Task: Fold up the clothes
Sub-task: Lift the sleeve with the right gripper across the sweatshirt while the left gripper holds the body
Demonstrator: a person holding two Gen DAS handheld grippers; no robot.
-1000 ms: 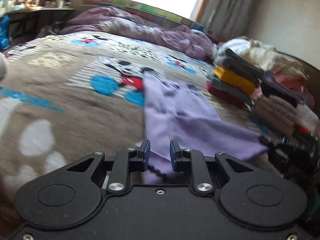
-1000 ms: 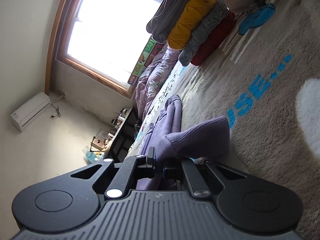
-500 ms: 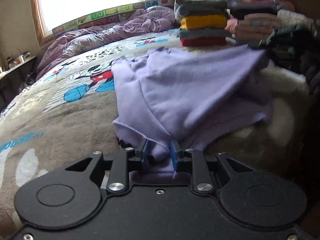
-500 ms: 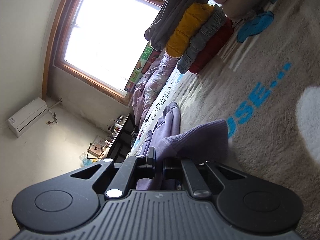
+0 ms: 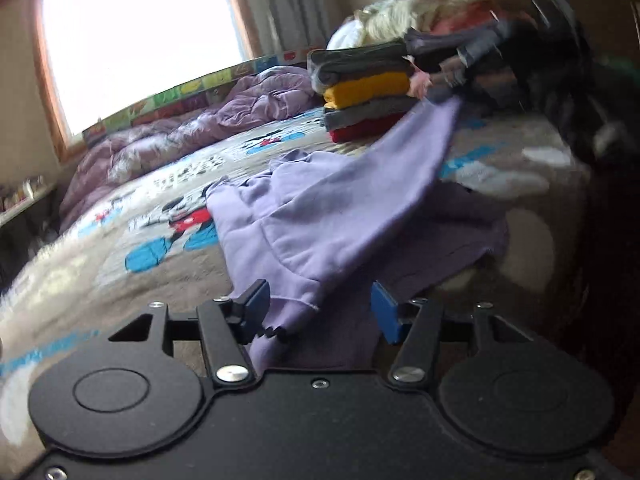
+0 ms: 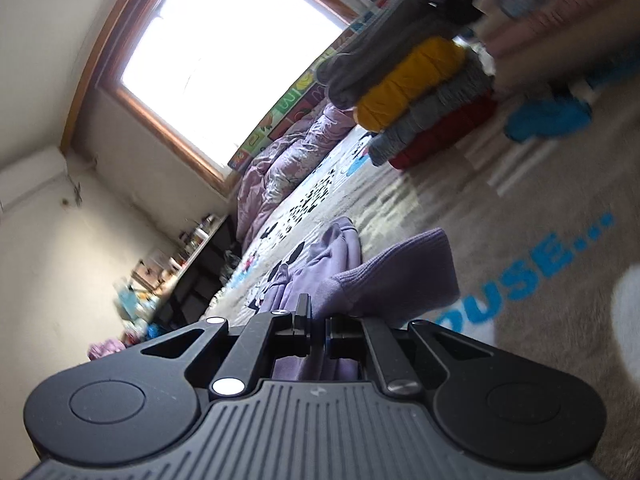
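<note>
A lilac sweatshirt [image 5: 320,216] lies spread on the cartoon-print blanket [image 5: 100,280]. Its hem runs between the blue pads [image 5: 258,300] of my left gripper [image 5: 320,308]. The jaws are opening and the pads stand clear of the cloth. One part of the sweatshirt rises to the upper right towards a dark blurred shape [image 5: 560,80]. In the right wrist view my right gripper [image 6: 318,332] is shut on the sweatshirt, with the ribbed cuff [image 6: 400,280] bulging just beyond its fingers.
A stack of folded clothes [image 5: 368,96] [image 6: 420,96] in grey, yellow and red stands on the bed, with a looser heap behind it. A rumpled purple duvet [image 5: 200,132] lies under the window. A cluttered shelf [image 6: 180,256] runs along the wall.
The left jaws have spread apart around the hem they pinched half a second ago. The right gripper has risen a little with the cuff still in it, and both views are now blurred.
</note>
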